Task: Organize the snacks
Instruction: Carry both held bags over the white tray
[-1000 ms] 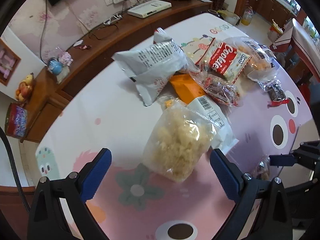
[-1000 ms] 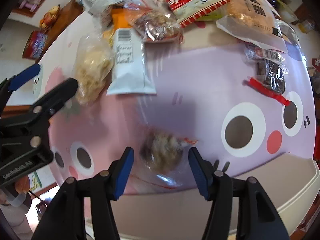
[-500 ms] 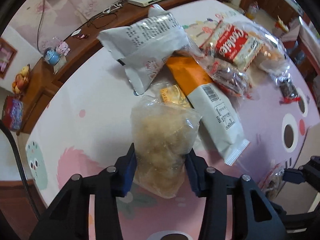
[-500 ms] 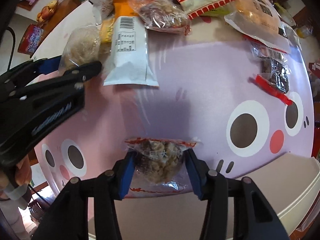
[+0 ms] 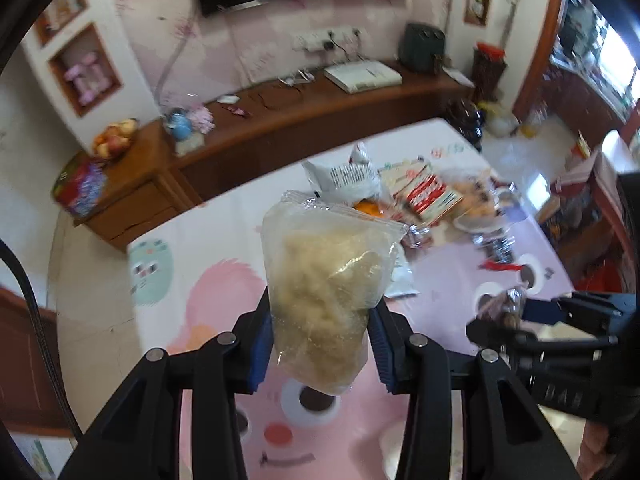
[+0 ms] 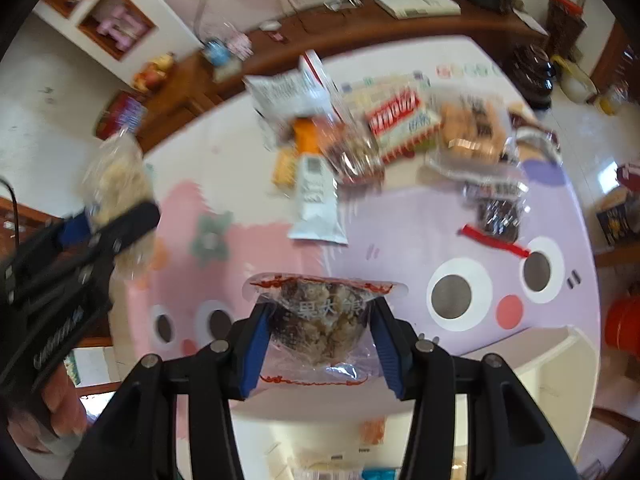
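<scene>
My left gripper [image 5: 320, 340] is shut on a clear bag of pale yellow crumbly snack [image 5: 326, 296] and holds it up above the table. My right gripper [image 6: 318, 336] is shut on a small clear packet of brown nut clusters [image 6: 320, 320], also lifted off the table. In the right wrist view the left gripper [image 6: 104, 236] and its bag [image 6: 120, 184] show at the left. A pile of snacks lies at the table's far side: a grey-white bag [image 6: 284, 92], a red cookie pack [image 6: 396, 116], an orange-and-white pack [image 6: 316, 196].
The table [image 6: 420, 248] wears a pink and purple cartoon cloth. A dark snack bag with a red clip [image 6: 498, 216] lies at the right. A wooden sideboard [image 5: 280, 120] with a white box, a fruit bowl and trinkets runs behind the table.
Both grippers have risen from the table with their packets held. The views have tilted up, so the wall and sideboard now show.
</scene>
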`<state>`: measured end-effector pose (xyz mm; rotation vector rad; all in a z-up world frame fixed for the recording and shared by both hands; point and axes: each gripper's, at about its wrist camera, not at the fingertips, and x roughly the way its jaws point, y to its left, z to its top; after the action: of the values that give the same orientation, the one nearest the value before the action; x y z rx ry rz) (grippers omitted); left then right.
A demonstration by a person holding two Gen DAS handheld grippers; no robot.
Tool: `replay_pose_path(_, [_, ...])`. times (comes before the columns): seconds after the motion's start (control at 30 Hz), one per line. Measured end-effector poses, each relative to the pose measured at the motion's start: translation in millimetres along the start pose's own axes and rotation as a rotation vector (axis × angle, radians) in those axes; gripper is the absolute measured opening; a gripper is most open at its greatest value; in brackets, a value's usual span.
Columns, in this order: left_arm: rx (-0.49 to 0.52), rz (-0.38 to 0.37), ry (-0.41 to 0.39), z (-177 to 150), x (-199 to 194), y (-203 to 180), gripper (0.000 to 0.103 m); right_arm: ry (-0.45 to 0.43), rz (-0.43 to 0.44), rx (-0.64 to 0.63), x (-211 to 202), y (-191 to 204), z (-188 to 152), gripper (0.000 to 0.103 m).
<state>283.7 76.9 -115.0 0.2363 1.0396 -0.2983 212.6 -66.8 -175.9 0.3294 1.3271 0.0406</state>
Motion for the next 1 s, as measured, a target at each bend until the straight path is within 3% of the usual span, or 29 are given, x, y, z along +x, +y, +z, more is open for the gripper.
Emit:
replay_pose_path(0.2, [-0.129, 0.031, -0.041, -43.5, -84.0, -35.6, 0.041, -0.114, 0.068, -0.142, -81.6, 10.4, -17.9, 0.049])
replay_pose_path(0.37, [-0.212, 0.058, -0.069, -82.9, -118.9, -78.4, 0.041, -0.152, 0.075, -0.283, -126.5, 3.3, -29.0, 0.049])
replay_pose_path(0.6, [-0.295, 0.064, -0.073, -118.8, -133.4, -123.6, 0.041, -0.175, 0.062, -0.354, -155.0, -29.2, -58.8, 0.049])
replay_pose_path(1.0, [-0.324, 0.084, -0.020, -145.2, -119.2, -155.3, 0.041, -0.110, 0.039, -0.392, -141.8, -56.8, -93.6, 0.049])
